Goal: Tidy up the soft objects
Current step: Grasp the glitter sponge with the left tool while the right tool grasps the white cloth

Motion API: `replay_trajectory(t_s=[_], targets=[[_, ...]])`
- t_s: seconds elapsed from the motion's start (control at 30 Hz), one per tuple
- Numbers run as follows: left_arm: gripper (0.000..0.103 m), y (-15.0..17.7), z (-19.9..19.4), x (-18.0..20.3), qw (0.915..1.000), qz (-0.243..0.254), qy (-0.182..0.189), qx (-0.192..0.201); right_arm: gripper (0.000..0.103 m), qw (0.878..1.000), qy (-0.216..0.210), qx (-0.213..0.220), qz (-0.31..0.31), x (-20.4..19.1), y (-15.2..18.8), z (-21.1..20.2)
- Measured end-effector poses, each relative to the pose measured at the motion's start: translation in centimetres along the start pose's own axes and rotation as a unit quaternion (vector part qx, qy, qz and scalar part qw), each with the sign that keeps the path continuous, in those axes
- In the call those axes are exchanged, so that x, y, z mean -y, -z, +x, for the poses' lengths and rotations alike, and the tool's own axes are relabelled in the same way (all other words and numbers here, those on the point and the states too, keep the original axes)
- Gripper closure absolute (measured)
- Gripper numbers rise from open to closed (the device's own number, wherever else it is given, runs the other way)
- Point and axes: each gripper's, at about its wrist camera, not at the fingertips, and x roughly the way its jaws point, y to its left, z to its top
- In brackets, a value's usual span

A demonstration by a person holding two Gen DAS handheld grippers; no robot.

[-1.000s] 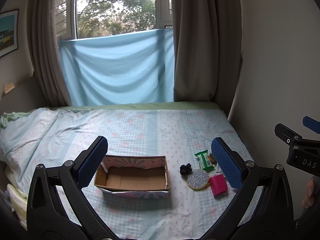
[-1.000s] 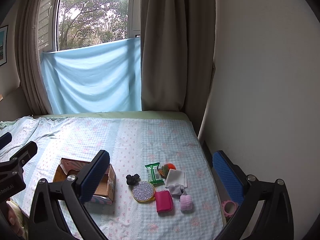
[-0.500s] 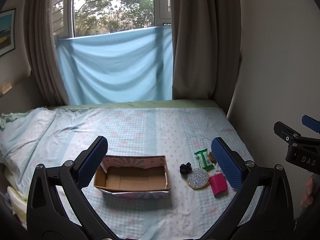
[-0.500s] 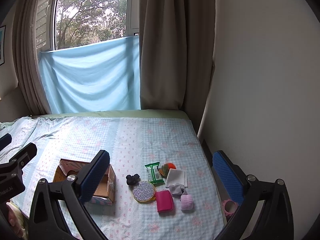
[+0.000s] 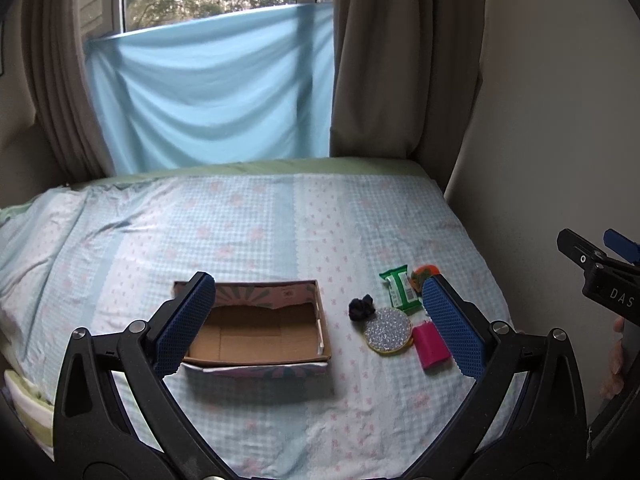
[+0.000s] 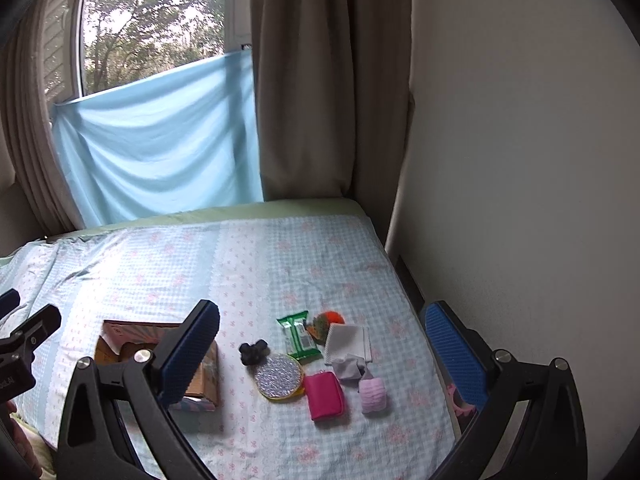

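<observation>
An open, empty cardboard box (image 5: 260,332) sits on the bed; it also shows in the right wrist view (image 6: 116,340). To its right lie small items: a dark scrunchie (image 6: 253,352), a glittery round disc (image 6: 279,376), a magenta pouch (image 6: 323,395), a green packet (image 6: 299,335), an orange-green toy (image 6: 325,322), a white cloth (image 6: 346,340), a grey cloth (image 6: 349,367) and a pink roll (image 6: 373,394). My left gripper (image 5: 318,324) is open above the box. My right gripper (image 6: 322,354) is open above the items. Both are empty.
The bed (image 5: 256,220) has a light blue checked sheet. A wall (image 6: 520,160) runs along its right edge. Curtains (image 5: 400,60) and a blue cloth (image 5: 208,92) hang at the window behind. A pink-patterned thing (image 6: 456,400) lies in the gap by the wall.
Both grippers have moved forward and down toward the bed; the box and items look larger. Nothing on the bed has moved.
</observation>
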Motion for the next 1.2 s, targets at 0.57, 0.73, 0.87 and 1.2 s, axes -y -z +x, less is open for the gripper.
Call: replay_trajectory(t_s=[0.57, 0.73, 0.87, 1.2], targets=[[0.0, 8.9, 23.8, 9.3, 0.9741, -0.101, 0.04, -0.198, 0.0, 0.99, -0.021, -0.14, -0.011, 7.1, 4.4, 23.0], [0.0, 12.3, 30.7, 10.6, 0.9598, -0.137, 0.035, -0.242, 0.0, 0.98, -0.042, -0.194, -0.027, 7.9, 7.5, 30.5], [0.0, 14.5, 34.8, 11.0, 0.9503, -0.162, 0.028, -0.264, 0.0, 0.971, -0.054, -0.229, -0.037, 7.9, 9.8, 35.1], [0.001, 17.6, 40.7, 12.1, 0.9457, -0.152, 0.012, -0.287, 0.001, 0.957, -0.077, -0.274, -0.058, 6.6, 14.1, 41.8]])
